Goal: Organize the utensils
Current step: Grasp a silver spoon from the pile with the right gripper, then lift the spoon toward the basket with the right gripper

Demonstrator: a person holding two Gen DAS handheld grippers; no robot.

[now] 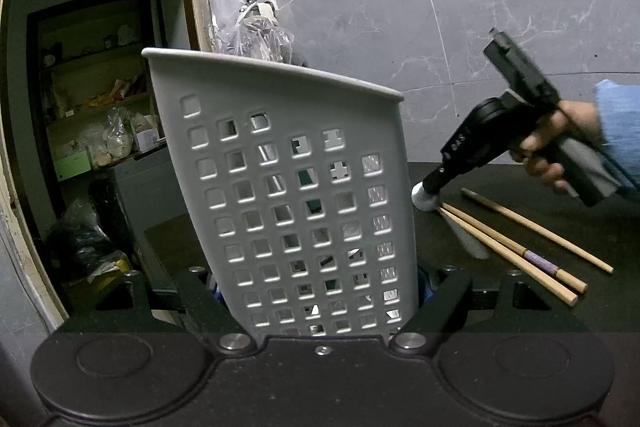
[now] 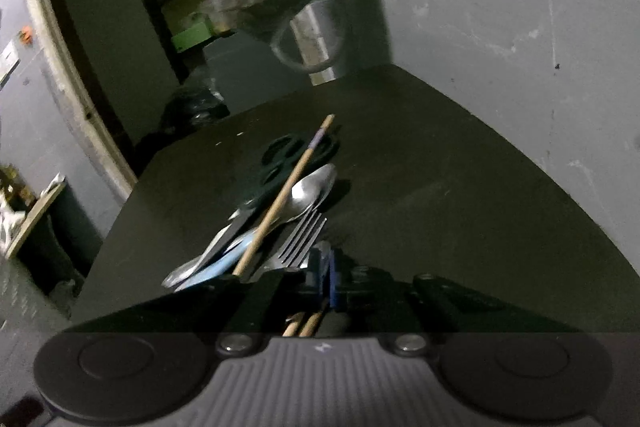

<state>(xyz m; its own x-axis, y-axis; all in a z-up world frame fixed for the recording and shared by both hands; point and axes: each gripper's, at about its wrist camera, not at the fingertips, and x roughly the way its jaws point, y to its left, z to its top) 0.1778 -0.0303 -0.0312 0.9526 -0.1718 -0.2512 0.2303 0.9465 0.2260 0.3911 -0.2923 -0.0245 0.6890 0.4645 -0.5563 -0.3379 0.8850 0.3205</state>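
While the left gripper (image 1: pixel 320 291) clasps a grey perforated basket (image 1: pixel 288 187) between its two black fingers, the basket stands close in front of the left wrist camera, leaning a little, its rim up and its lower sides pressed by the jaws on either side. Through the square holes, bits of metal can be made out inside, too small to name.

To the right of the basket, three wooden chopsticks (image 1: pixel 516 239) lie on the dark table (image 1: pixel 500 307), one with a purple band near its end. The right gripper (image 1: pixel 426 199), held in a hand (image 1: pixel 554 151) with a blue sleeve, points down at the far ends of those chopsticks, its pale tip touching or just above them.

From the right wrist view, the jaws are clenched together, blue pads meeting, and two chopstick ends show just beneath them; whether the pads actually pinch one cannot be told. Just ahead of the fingers lies a pile: a fork (image 2: pixel 298 243), spoons (image 2: pixel 312 187), black scissors (image 2: pixel 288 155) and another chopstick (image 2: pixel 286 195) laid across them.
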